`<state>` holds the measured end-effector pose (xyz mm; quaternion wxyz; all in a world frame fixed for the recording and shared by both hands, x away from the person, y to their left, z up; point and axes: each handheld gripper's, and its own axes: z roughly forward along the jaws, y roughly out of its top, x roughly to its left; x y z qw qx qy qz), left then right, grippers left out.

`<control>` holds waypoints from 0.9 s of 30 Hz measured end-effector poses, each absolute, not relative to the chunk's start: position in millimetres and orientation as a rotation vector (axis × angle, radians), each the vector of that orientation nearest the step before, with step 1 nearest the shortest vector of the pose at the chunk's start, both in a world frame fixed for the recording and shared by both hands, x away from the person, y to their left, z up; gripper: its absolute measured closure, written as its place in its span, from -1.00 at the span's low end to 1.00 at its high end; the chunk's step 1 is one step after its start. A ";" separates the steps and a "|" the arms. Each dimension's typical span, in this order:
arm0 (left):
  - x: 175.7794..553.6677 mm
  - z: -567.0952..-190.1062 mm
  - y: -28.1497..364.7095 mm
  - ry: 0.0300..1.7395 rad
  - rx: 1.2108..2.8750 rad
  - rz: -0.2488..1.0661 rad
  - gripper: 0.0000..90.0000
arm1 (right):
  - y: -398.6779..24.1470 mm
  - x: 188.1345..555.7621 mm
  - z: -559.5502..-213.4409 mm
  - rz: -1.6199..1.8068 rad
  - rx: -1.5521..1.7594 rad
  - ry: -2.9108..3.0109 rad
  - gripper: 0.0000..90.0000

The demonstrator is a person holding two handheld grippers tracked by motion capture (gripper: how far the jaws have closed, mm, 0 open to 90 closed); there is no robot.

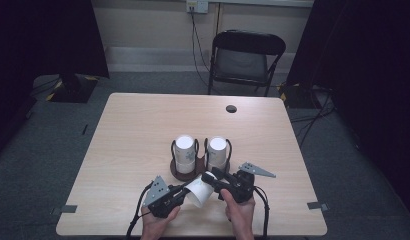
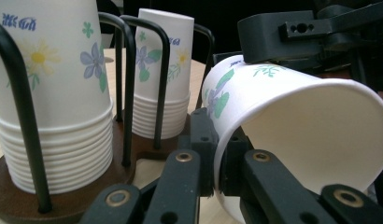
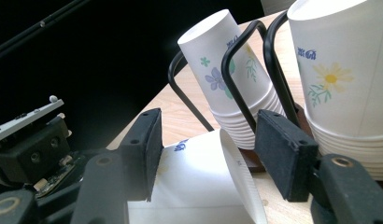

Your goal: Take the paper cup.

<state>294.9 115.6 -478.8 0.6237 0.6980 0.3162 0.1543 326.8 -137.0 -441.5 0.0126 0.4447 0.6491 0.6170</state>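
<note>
Floral paper cup point(image 1: 199, 190) on its side, rim pinched by left tool point(image 1: 180, 192), base clasped by right tool point(image 1: 213, 176)

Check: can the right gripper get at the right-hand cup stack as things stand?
Probably not yet: the right gripper is shut on the loose cup, shared with the left gripper. The right-hand stack stands close ahead.

Wooden table point(image 1: 143, 130), cup holder point(image 1: 185, 174) with stacks

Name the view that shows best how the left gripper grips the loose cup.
The left gripper view: its jaws pinch the rim of the cup close up, one inside, one outside. The high view shows the cup small between both grippers. The right gripper view shows the cup's base end, not that rim.
</note>
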 end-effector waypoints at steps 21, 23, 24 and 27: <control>308.4 -467.5 130.3 0.744 1.661 0.278 0.95 | -151.3 321.8 -435.5 1.838 1.240 2.036 -0.08; 310.1 -465.9 133.4 0.751 1.667 0.268 0.95 | -152.4 321.5 -435.8 1.810 1.213 2.048 -0.08; 310.4 -465.6 134.2 0.752 1.668 0.268 0.95 | -153.2 321.4 -436.2 1.806 1.207 2.052 -0.08; 311.9 -465.1 135.9 0.758 1.679 0.258 0.95 | -156.0 319.9 -436.6 1.814 1.187 2.046 -0.08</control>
